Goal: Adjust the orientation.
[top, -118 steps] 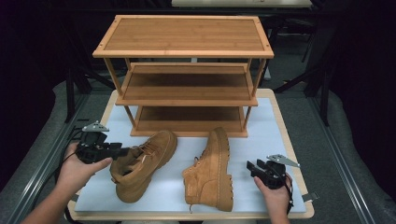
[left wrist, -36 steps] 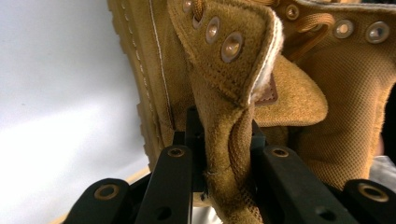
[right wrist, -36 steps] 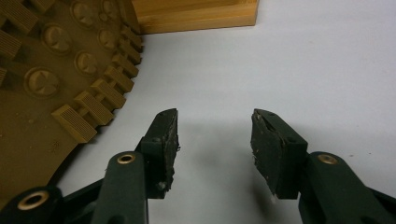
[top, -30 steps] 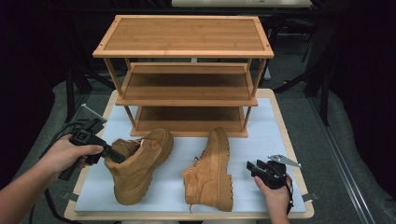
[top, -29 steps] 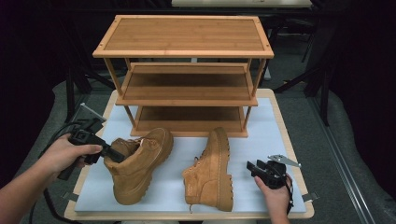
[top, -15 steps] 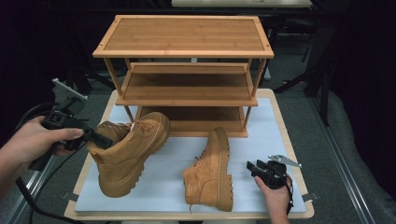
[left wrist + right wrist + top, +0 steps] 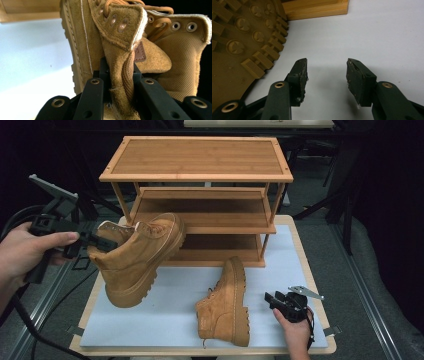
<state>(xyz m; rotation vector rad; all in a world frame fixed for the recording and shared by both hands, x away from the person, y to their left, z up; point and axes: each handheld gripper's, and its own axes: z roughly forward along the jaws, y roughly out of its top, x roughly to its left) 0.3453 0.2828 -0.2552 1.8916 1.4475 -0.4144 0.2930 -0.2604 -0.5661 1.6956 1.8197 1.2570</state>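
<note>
Boot 1 (image 7: 134, 257): off mat since 1 s ago, now airborne, tilted, front of rack (image 7: 197, 172). L gripper (image 7: 117, 75) clamped on its collar. R gripper (image 7: 325, 75) open, idle nr boot 2 (image 7: 225, 305). Shelving likely next.

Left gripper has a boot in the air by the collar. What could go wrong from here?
1. The left gripper pinches only soft collar suede, so the lifted boot may slip or swing.
2. Its toe hangs close to the rack; it might clip a shelf edge going in.
3. The second boot lies on its side beside the open right gripper; a swing might knock it.
</note>
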